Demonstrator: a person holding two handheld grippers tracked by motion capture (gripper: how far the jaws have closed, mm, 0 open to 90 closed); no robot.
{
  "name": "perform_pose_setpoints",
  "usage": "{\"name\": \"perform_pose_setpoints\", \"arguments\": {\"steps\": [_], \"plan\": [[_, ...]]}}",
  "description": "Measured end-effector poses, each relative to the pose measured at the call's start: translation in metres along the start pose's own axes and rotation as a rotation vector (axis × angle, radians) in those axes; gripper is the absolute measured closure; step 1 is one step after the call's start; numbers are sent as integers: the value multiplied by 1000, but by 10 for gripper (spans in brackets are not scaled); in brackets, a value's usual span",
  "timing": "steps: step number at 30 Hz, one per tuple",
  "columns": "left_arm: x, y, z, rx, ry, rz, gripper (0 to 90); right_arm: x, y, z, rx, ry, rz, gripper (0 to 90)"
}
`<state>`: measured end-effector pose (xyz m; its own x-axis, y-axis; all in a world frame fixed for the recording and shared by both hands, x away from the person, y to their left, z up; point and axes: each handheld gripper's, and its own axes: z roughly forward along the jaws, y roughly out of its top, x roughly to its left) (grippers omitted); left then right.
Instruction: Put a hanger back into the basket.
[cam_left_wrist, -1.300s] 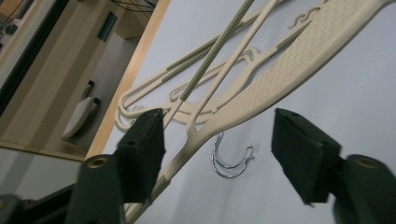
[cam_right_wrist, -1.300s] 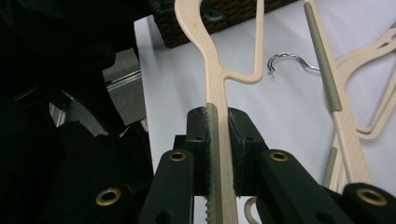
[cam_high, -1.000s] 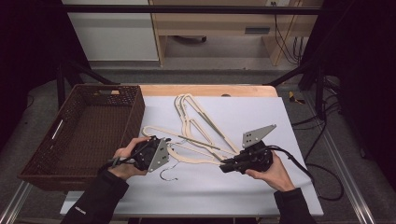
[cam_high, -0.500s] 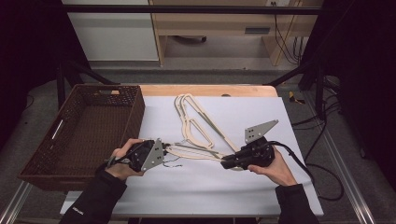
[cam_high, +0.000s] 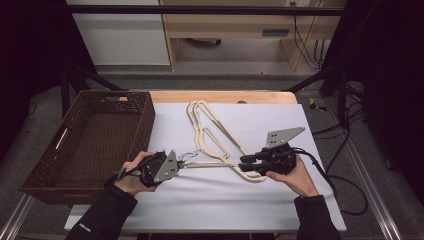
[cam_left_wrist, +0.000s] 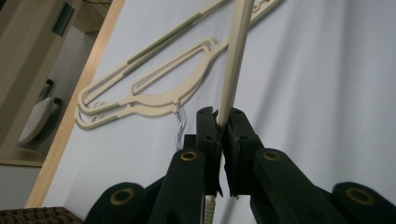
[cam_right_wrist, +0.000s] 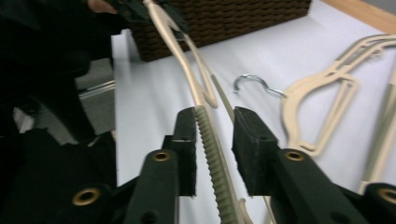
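Both forearms come in from six o'clock, hands low over the white tabletop (cam_high: 210, 205). The left gripper (cam_high: 176, 165), held at about eight o'clock, points toward three o'clock and is pinched tight on one end of a cream hanger (cam_high: 215, 164). The right gripper (cam_high: 243, 162), at about four o'clock, points toward nine o'clock; its jaws stand spread on either side of the hanger's ribbed far end. The hanger spans between them near the tabletop's middle. More hangers (cam_high: 207, 125) lie toward twelve o'clock, and a wicker basket (cam_high: 37, 170) sits at nine o'clock.
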<state>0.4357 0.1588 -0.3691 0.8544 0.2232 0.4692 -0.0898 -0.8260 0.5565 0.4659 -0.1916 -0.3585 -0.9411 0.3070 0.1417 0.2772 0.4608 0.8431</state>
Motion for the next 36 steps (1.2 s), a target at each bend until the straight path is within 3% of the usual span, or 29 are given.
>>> {"name": "perform_pose_setpoints", "arguments": {"steps": [4,6,9,11,16,20,25,29,36], "plan": [[-1,2,1,14,-19,-10,860,-1,0,-1,-43,-89,-24,518],[-3,3,2,27,-21,-7,866,-1,1,-4,-68,-137,-38,493],[-2,5,2,37,2,-36,874,-2,2,-10,-117,-206,-42,428],[1,5,2,34,-8,-62,875,-1,2,-14,-136,-249,-44,425],[3,9,-2,55,22,-110,875,0,-2,-20,-196,-354,-41,296],[6,15,-5,49,45,-188,875,1,-9,-26,-239,-386,-11,249],[15,26,-14,-11,62,-303,874,3,-17,-31,-262,-411,20,210],[27,36,-31,-15,93,-321,874,3,-22,-27,-243,-422,47,174],[52,47,-70,-71,105,-382,874,4,-26,-22,-246,-456,75,126]]}}
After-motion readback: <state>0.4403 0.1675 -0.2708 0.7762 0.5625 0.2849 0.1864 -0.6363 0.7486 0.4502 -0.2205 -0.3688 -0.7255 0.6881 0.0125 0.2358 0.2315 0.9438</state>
